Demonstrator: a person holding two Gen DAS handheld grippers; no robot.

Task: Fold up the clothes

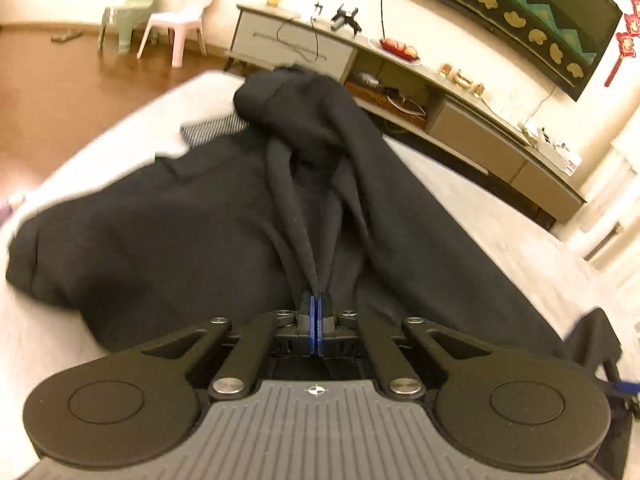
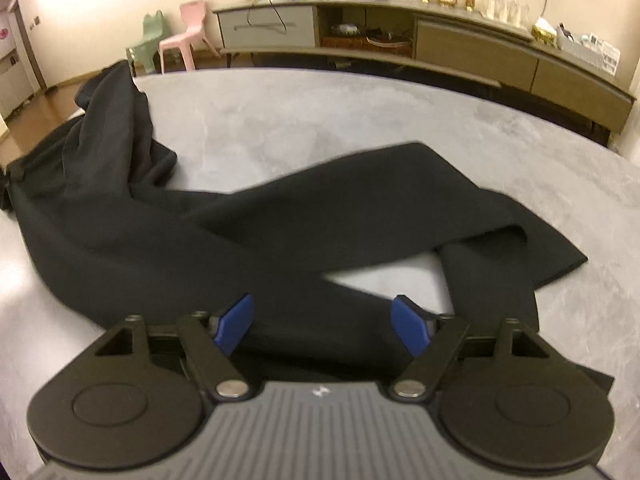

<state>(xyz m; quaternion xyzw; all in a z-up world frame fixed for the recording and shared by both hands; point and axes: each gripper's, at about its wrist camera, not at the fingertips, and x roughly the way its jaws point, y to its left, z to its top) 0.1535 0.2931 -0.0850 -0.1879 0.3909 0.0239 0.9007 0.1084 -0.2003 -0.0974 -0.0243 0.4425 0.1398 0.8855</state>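
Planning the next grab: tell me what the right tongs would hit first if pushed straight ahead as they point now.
Most likely the black fabric garment: the right tongs stand open just over its strip, angled down toward the grey tabletop. Depth is hard to judge.

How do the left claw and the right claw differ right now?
The left claw is shut, its blue pads pinched on a ridge of the black garment; the right claw stands wide open. Fabric rises in taut folds from the left claw, while cloth lies slack and ungripped between the right claw's pads. Both point down at the same garment on the grey surface.
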